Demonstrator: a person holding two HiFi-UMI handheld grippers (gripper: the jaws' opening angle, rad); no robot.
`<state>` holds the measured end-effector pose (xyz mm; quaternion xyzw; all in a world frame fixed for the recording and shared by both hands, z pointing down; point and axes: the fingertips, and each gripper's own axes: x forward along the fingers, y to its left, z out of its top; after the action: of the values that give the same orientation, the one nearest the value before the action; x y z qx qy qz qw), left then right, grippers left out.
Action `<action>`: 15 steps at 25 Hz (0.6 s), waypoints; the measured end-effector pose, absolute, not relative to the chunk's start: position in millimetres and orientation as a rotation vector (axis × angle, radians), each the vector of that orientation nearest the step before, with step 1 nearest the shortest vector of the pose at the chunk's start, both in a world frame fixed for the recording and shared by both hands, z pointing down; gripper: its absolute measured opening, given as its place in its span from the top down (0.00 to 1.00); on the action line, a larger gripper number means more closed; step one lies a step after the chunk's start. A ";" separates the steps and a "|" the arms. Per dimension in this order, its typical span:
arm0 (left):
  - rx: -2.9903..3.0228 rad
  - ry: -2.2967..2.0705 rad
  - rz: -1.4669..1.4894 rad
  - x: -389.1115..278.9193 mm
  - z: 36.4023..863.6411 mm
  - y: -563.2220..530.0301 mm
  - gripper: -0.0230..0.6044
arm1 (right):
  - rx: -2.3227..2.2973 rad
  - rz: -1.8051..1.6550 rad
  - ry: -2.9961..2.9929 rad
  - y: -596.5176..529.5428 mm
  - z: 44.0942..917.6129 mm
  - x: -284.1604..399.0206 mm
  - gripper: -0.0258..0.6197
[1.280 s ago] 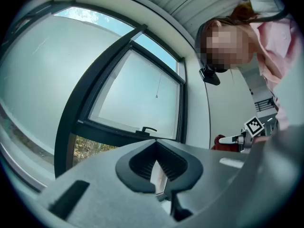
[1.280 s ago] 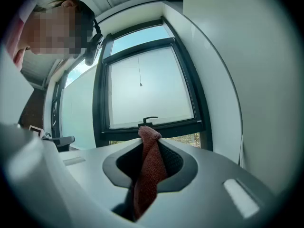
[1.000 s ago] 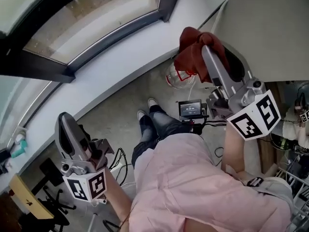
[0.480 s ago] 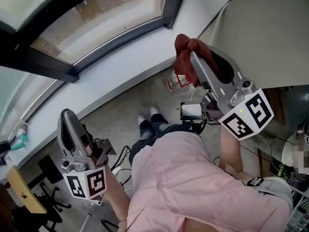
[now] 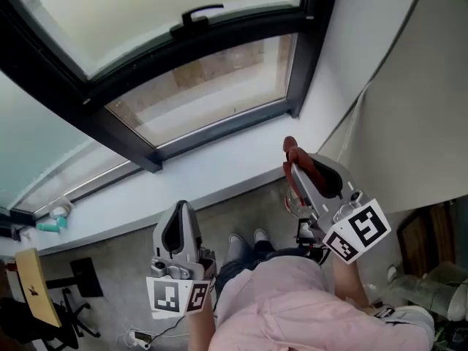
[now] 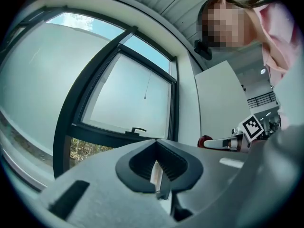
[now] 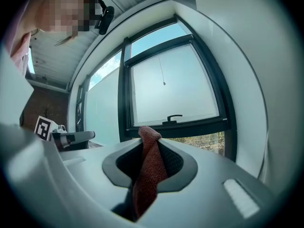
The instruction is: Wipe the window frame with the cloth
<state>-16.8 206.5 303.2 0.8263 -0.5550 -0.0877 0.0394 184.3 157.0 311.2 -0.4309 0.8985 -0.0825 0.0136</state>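
Note:
The dark window frame (image 5: pixel 219 126) runs across the upper head view, with a handle (image 5: pixel 197 13) on its crossbar. A dark red cloth (image 5: pixel 291 151) is pinched in my right gripper (image 5: pixel 294 164), just below the frame's lower right corner, over the white sill. In the right gripper view the cloth (image 7: pixel 149 165) hangs between the jaws of the right gripper (image 7: pixel 151 148), which points at the window frame (image 7: pixel 180 127). My left gripper (image 5: pixel 179 216) is lower left, shut and empty. The left gripper (image 6: pixel 159 175) faces the frame (image 6: pixel 114 134).
A white sill (image 5: pixel 183 189) runs under the window. A white wall panel (image 5: pixel 409 123) stands at the right. A teal item (image 5: pixel 47 225) lies on the sill at far left. A yellow board (image 5: pixel 33 287) and a black chair stand on the floor below.
The view has tilted up, so more of the window shows. Both grippers have risen toward the window, the right one carrying the cloth up near the frame's lower right corner.

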 end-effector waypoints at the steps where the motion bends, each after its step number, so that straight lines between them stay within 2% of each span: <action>1: 2.530 -1.708 -0.270 -19.0 302.5 203.7 0.96 | -1.318 -0.259 2.807 154.0 309.7 178.9 0.86; 10: 2.482 -1.707 -0.363 -75.6 297.7 164.9 0.96 | -1.247 -0.280 2.915 118.1 306.5 101.1 0.86; 15: 2.485 -1.748 -0.475 -123.6 258.6 130.0 0.96 | -1.189 -0.201 2.902 85.2 272.3 40.0 0.86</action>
<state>-123.6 130.0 258.6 0.8076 -0.5681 -0.1546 0.0334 40.0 85.2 272.3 -0.3785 0.9234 -0.0639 -0.0003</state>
